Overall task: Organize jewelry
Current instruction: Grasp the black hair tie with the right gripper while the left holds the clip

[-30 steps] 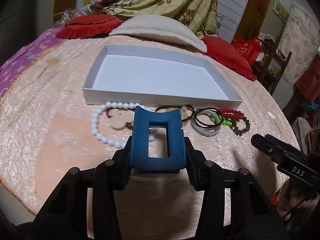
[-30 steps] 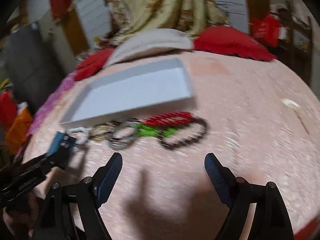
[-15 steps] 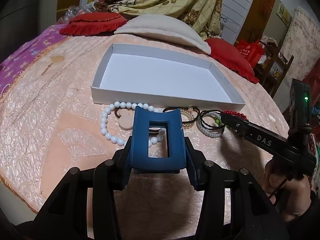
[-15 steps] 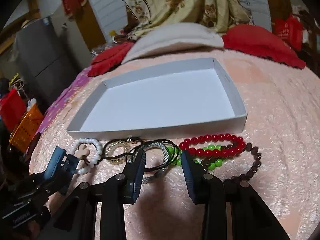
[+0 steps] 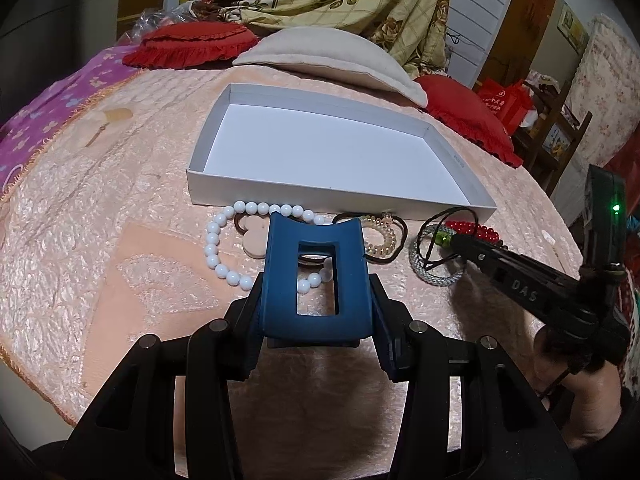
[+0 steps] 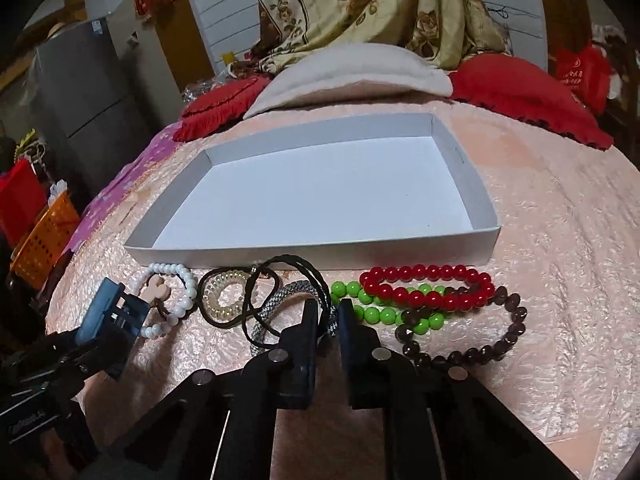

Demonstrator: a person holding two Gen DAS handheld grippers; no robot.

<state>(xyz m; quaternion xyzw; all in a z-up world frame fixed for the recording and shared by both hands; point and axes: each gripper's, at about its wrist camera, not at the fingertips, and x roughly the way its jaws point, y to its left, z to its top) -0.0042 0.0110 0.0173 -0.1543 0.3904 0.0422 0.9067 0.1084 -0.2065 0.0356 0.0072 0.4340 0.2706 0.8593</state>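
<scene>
Clamped in the left gripper (image 5: 316,280) is a dark blue hair claw (image 5: 316,280), its pads pressing the clip's two sides while its window faces the camera. Closing at this moment, the right gripper (image 6: 328,316) has its jaws drawn narrow, with a grey braided bracelet (image 6: 276,300) and a loop of black cord (image 6: 280,276) between the tips; whether the pads already press on them cannot be told.

Everything else is placed against the white box (image 6: 312,250), a shallow open tray lying on the pink bedspread (image 6: 560,240). Beyond its far wall lie a cream pillow (image 6: 352,76), flanked by red frilled cushions (image 6: 524,92), with a floral blanket (image 6: 380,4) heaped behind.

Along the box's near wall the jewelry lies in a row. Toward the box's right corner sit a red bead bracelet (image 6: 428,284), a green bead bracelet (image 6: 380,312) partly under it, and a dark brown bead bracelet (image 6: 480,336) farther from the wall. Near the middle of that wall lie the grey braided bracelet and black cord, then a clear spiral hair tie (image 6: 224,292) ringed by a brown band. Toward the left corner rests a white bead bracelet (image 6: 172,300) around a small pink charm (image 6: 158,290), just beside the held hair claw.

A hand (image 5: 576,376) grips the right gripper's handle in the left wrist view.
</scene>
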